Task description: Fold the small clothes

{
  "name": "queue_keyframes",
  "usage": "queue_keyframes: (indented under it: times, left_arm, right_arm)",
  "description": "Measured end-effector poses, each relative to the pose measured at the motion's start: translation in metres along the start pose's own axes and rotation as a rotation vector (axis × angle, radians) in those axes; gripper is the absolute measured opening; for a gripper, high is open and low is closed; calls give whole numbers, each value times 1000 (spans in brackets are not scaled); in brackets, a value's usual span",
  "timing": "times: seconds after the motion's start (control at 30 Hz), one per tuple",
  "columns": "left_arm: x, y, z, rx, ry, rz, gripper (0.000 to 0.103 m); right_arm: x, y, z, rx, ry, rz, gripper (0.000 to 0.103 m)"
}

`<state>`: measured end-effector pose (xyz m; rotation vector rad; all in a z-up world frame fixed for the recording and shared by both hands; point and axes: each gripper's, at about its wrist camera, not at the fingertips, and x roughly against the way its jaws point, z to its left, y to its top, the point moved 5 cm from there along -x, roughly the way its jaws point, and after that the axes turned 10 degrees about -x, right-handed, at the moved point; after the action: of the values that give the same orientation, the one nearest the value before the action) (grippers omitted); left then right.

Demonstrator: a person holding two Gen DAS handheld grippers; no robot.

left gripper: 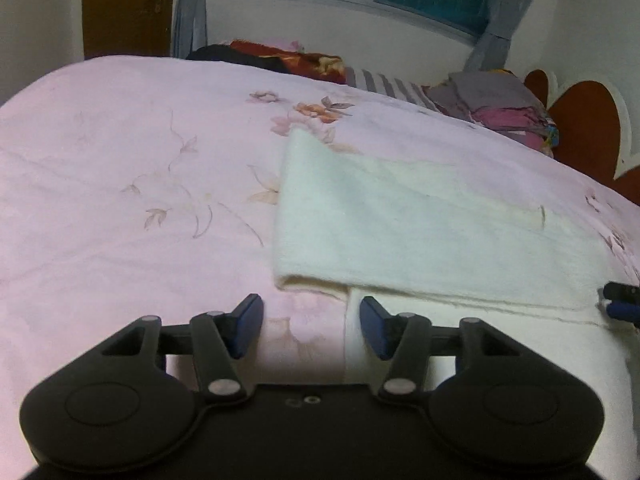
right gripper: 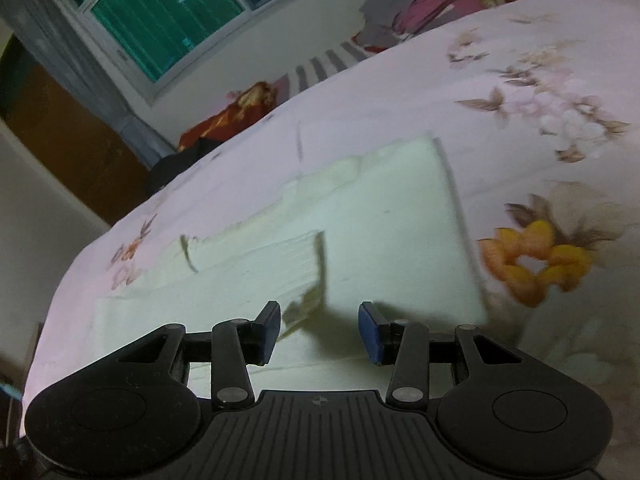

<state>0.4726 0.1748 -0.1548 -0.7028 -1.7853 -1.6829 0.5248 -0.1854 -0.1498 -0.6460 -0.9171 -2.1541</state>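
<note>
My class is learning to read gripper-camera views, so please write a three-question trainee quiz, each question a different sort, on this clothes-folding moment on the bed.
1. True or false: the left gripper is clamped on the cream-white knitted garment.
2. Multiple choice: the garment lies on A) a bare wooden floor, B) a pink floral bedsheet, C) a metal tray.
3. Fill in: the right gripper has its blue-padded fingers ____.

Key
1. False: its jaws stand apart, holding nothing.
2. B.
3. Open: they are spread above the garment, with nothing between them.
</note>
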Motion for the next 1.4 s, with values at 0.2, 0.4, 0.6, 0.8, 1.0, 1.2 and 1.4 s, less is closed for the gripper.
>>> queue_keyframes:
  times: [0.2, 0.4, 0.6, 0.8, 1.0, 1.2, 1.4]
  left_arm:
    - [-14, 5, -11, -87, 3, 4, 53]
    - [-15, 7, -11, -98, -15, 1, 52]
    - [-16, 8, -10, -121, -32, 5, 51]
    - [-15, 8, -10, -131, -38, 8, 48]
    - [-13, 8, -6, -130, -64, 17, 43]
    - [-13, 8, -5, -133, -73, 21, 41]
    - [-14, 10, -5, -144, -72, 28, 41]
  right_arm:
    - [-16, 7, 6, 47, -39, 4, 43]
    - [-16, 2, 26, 191, -66, -26, 3]
    - [30, 22, 6, 181, -146, -219, 3]
    - [31, 12, -7, 187, -170, -200, 3]
    - [35, 9, -4, 197, -178, -200, 3]
    - [37, 3, -9, 197, -188, -187, 3]
    - [21, 1, -19, 201, -224, -160, 3]
